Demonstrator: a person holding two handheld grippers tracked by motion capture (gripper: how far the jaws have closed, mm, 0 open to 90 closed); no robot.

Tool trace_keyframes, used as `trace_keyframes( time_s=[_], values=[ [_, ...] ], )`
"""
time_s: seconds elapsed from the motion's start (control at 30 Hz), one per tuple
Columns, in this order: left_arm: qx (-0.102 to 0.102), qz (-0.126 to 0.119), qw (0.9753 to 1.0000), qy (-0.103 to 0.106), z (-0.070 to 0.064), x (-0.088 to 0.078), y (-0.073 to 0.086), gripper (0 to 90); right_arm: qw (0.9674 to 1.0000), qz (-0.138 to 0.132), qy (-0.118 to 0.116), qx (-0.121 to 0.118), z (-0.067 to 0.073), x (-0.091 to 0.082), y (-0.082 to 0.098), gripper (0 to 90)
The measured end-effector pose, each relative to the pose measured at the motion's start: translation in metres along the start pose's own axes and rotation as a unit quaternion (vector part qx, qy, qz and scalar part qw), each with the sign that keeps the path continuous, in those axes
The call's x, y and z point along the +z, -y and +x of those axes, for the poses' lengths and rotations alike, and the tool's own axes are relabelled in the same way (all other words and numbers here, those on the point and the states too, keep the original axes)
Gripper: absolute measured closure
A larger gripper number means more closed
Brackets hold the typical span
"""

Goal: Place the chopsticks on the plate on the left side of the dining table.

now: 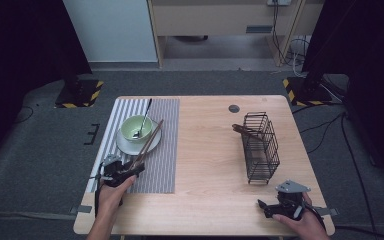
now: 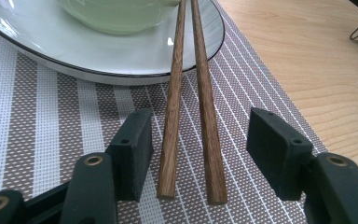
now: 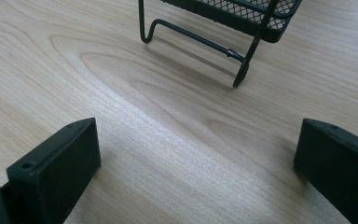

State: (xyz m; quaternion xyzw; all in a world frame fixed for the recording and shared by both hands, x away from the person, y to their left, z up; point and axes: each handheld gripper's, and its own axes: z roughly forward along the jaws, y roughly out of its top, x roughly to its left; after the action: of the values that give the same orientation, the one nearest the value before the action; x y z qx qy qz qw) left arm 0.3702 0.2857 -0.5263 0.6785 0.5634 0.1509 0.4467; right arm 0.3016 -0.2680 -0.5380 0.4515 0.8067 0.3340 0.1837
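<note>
Left gripper (image 2: 200, 154) with its black jaws partly apart around the near ends of two wooden chopsticks (image 2: 191, 102), pads not touching them.

The chopsticks lie side by side between the jaws, with clear gaps either side. They slope up from the striped placemat (image 2: 51, 121) onto the rim of the white plate (image 2: 98, 56), which holds a green bowl (image 2: 116, 14). Well away from the plate, the right gripper (image 3: 196, 172) rests wide open over bare table (image 3: 168, 116), holding nothing, near a wire basket (image 3: 233, 18).
</note>
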Motion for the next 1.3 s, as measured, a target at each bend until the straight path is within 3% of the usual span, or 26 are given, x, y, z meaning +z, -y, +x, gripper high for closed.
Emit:
trace_keyframes(
  time_s=[0.3,0.87,1.3],
  values=[
    [0.011,0.003,0.9999,-0.006,-0.0029,0.0026,0.0014,47.9,1.0000,0.000,0.000,0.000,0.0000,0.0000,0.0000,0.5],
    [0.002,0.001,1.0000,-0.009,0.0006,0.0021,0.0004,63.0,1.0000,0.000,0.000,0.000,0.0000,0.0000,0.0000,0.5],
    [0.008,0.012,0.9999,0.001,-0.0022,0.0062,-0.0001,62.2,1.0000,0.000,0.000,0.000,0.0000,0.0000,0.0000,0.5]
  ],
)
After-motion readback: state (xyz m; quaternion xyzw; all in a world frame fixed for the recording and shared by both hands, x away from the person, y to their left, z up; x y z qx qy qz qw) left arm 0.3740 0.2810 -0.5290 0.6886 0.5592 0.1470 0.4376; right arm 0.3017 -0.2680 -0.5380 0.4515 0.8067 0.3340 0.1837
